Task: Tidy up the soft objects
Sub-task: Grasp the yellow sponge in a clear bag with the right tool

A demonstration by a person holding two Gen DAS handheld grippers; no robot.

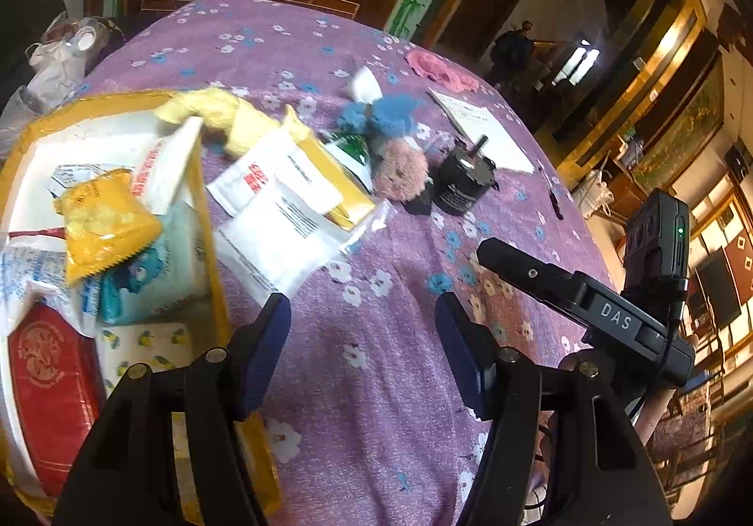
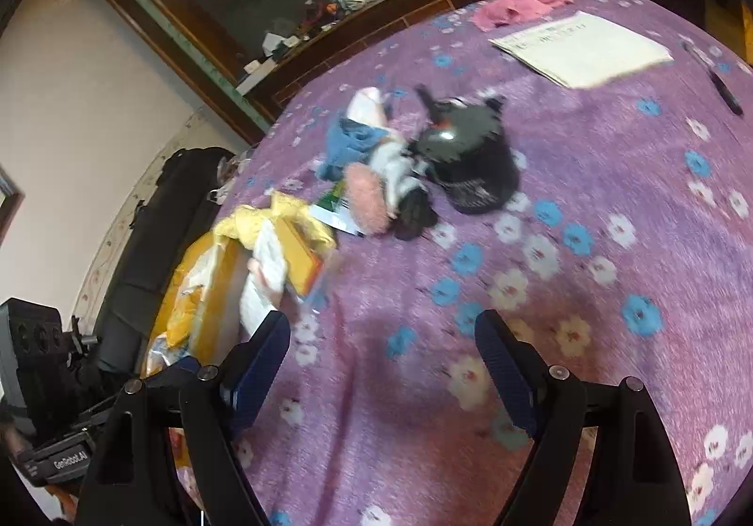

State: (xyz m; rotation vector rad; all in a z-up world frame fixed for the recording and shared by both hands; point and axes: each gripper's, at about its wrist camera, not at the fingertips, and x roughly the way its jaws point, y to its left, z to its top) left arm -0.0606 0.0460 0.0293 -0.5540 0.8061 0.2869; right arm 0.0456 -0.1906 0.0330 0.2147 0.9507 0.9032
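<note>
A yellow-rimmed box [image 1: 207,215] at the left holds soft packs: a yellow snack bag [image 1: 103,224], a teal tissue pack [image 1: 155,271], a red pouch [image 1: 52,384]. White packets [image 1: 277,215] and a yellow cloth [image 1: 221,111] spill over its edge. A blue fluffy toy [image 1: 381,114] and a pink fluffy toy [image 1: 402,170] lie mid-table; they also show in the right wrist view, blue [image 2: 346,142] and pink [image 2: 367,198]. My left gripper [image 1: 362,342] is open and empty above the cloth. My right gripper [image 2: 381,361] is open and empty; it shows in the left wrist view [image 1: 541,271].
A purple flowered cloth [image 1: 376,384] covers the table. A black cylindrical motor [image 1: 463,182] stands beside the toys. A white paper [image 2: 583,48], a pen [image 2: 720,85] and a pink cloth [image 2: 517,10] lie at the far side. A cluttered wooden cabinet stands behind.
</note>
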